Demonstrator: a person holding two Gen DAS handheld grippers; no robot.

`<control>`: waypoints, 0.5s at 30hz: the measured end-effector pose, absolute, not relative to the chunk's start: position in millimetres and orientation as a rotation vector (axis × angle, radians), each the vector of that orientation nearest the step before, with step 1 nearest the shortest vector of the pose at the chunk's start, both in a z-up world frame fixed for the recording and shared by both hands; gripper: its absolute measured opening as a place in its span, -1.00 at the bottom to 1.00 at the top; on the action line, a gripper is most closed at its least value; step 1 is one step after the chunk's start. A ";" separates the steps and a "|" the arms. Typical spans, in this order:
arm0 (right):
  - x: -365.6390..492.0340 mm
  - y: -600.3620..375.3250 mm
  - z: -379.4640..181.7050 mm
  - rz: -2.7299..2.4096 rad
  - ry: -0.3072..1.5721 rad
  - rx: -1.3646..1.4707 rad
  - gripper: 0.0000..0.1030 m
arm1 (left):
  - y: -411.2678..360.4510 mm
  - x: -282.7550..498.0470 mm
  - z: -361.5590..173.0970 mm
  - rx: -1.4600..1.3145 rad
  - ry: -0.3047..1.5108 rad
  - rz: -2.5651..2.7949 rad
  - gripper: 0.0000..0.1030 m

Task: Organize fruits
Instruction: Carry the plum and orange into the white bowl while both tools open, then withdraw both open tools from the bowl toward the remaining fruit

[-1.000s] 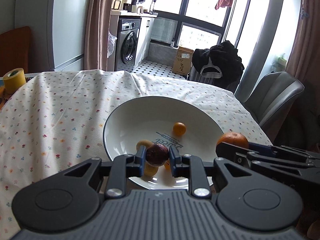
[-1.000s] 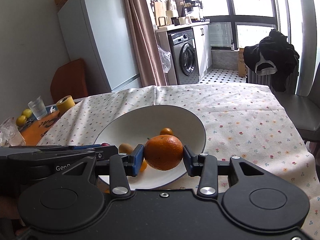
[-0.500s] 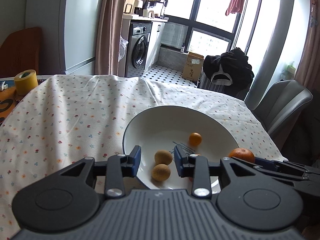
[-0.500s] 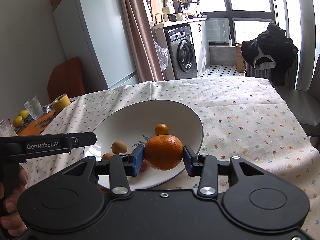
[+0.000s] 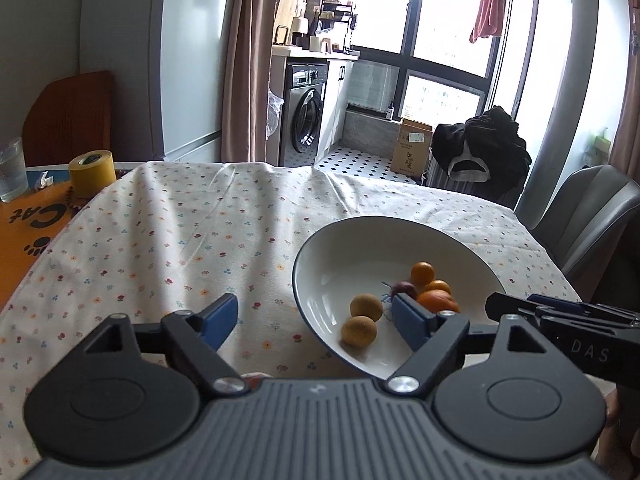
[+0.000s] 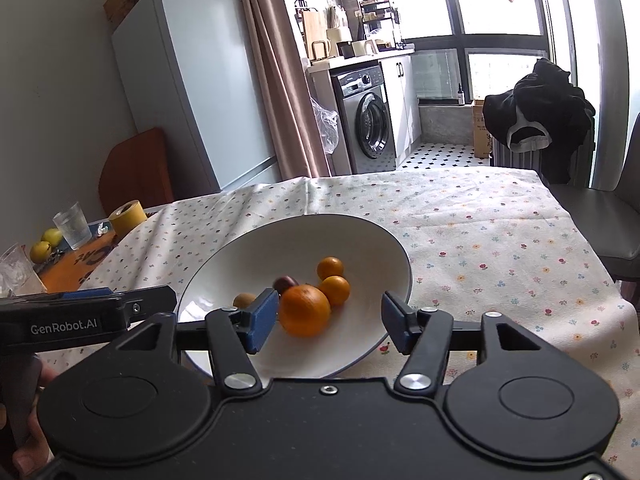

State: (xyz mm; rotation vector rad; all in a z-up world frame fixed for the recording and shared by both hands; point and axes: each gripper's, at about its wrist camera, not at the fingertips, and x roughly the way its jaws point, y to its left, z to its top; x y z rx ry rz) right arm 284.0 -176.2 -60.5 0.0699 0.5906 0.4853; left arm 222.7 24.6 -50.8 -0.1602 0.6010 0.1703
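A white bowl (image 5: 298,268) (image 6: 396,240) stands on the flowered tablecloth. Inside it lie two brown kiwis (image 5: 366,308), a dark purple fruit (image 5: 404,289) (image 6: 285,283), two small oranges (image 6: 330,268) and a large orange (image 6: 304,310) (image 5: 436,302). My right gripper (image 6: 328,322) is open over the bowl's near side, the large orange resting free by its left finger. My left gripper (image 5: 316,320) is wide open and holds nothing, straddling the bowl's left rim. In the right wrist view only one kiwi (image 6: 244,300) shows.
A yellow tape roll (image 5: 91,168), a drinking glass (image 6: 75,225) and two yellow fruits (image 6: 42,246) sit on an orange mat at the table's left end. A grey chair (image 5: 592,212) stands at the right edge. Bare tablecloth (image 5: 180,240) spreads left of the bowl.
The left gripper let the purple fruit go into the bowl, opened wide and shifted left. The right gripper opened and the large orange now lies in the bowl.
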 end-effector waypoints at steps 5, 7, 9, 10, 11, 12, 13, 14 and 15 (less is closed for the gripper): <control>271.8 -183.5 -56.0 0.456 0.546 0.078 0.84 | 26.8 216.2 -47.6 -0.158 0.604 0.166 0.64; 268.1 -184.9 -53.6 0.456 0.538 0.069 0.93 | 26.9 212.5 -44.8 -0.151 0.593 0.177 0.64; 264.9 -187.9 -51.4 0.456 0.527 0.076 1.00 | 26.8 208.6 -42.1 -0.137 0.585 0.187 0.71; 263.7 -189.3 -50.7 0.455 0.524 0.078 1.00 | 27.0 206.4 -40.9 -0.132 0.579 0.192 0.78; 262.8 -190.1 -50.1 0.456 0.525 0.080 1.00 | 27.8 203.8 -39.5 -0.128 0.572 0.195 0.80; 261.8 -191.0 -49.6 0.455 0.526 0.083 1.00 | 28.3 201.5 -38.7 -0.127 0.570 0.193 0.82; 260.5 -191.9 -49.4 0.454 0.525 0.083 1.00 | 29.0 199.7 -38.0 -0.128 0.571 0.191 0.84; 259.1 -192.8 -49.0 0.452 0.523 0.081 1.00 | 30.2 197.6 -37.0 -0.133 0.574 0.188 0.85; 256.9 -193.6 -48.2 0.454 0.517 0.082 1.00 | 31.0 195.6 -36.3 -0.137 0.576 0.182 0.86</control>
